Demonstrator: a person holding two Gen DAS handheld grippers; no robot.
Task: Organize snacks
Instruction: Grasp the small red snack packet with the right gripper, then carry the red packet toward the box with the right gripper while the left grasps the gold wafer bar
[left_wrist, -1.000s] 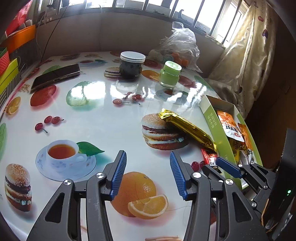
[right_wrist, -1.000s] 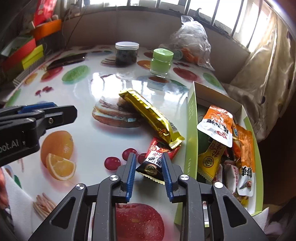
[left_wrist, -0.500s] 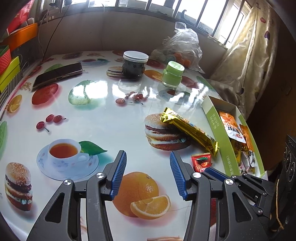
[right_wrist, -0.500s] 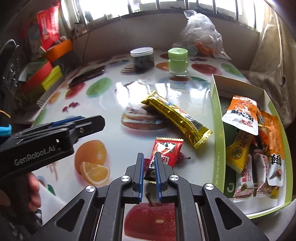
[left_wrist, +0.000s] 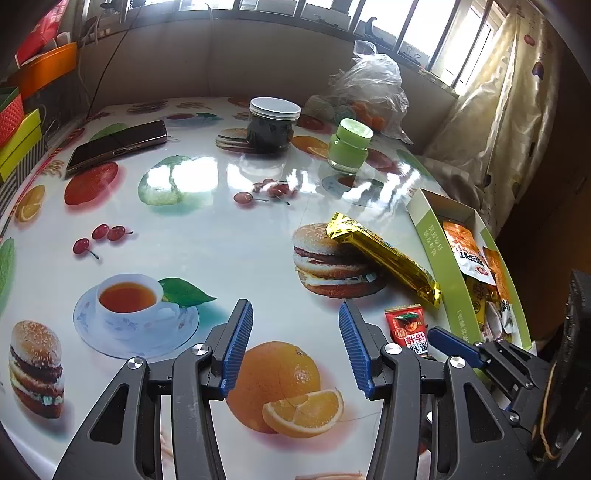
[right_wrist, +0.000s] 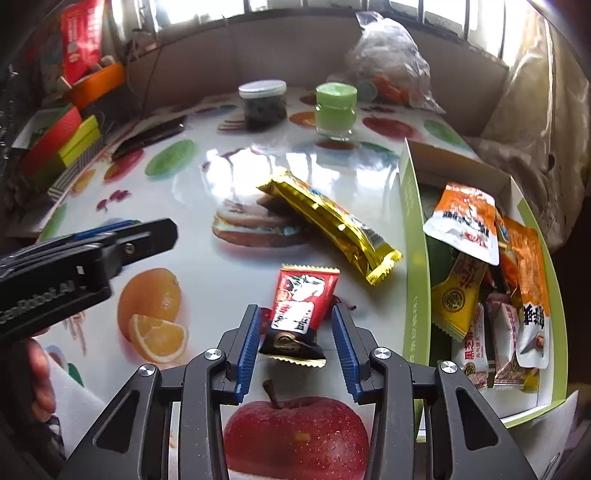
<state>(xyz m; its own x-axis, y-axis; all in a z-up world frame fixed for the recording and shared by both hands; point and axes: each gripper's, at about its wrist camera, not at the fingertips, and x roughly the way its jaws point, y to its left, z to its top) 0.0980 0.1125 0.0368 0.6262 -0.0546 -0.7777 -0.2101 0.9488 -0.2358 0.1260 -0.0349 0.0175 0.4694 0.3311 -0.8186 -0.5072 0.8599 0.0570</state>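
Observation:
A small red snack packet (right_wrist: 300, 311) lies on the fruit-print table between the fingers of my right gripper (right_wrist: 295, 328), which is open around it without pressing it; it also shows in the left wrist view (left_wrist: 408, 326). A long gold snack bar (right_wrist: 328, 223) lies just beyond it (left_wrist: 384, 256). A green-walled box (right_wrist: 413, 258) full of snack packets (right_wrist: 480, 277) stands at the right (left_wrist: 439, 254). My left gripper (left_wrist: 295, 338) is open and empty above the printed orange, left of the red packet.
A dark jar with a white lid (left_wrist: 273, 123), a green jar (left_wrist: 349, 146) and a plastic bag (left_wrist: 369, 92) stand at the far side. A phone (left_wrist: 116, 146) lies at the far left. Coloured boxes (right_wrist: 62, 140) line the left edge.
My right gripper shut on the red packet half a second ago and has since opened again; the packet now lies between its open fingers. My left gripper has barely moved.

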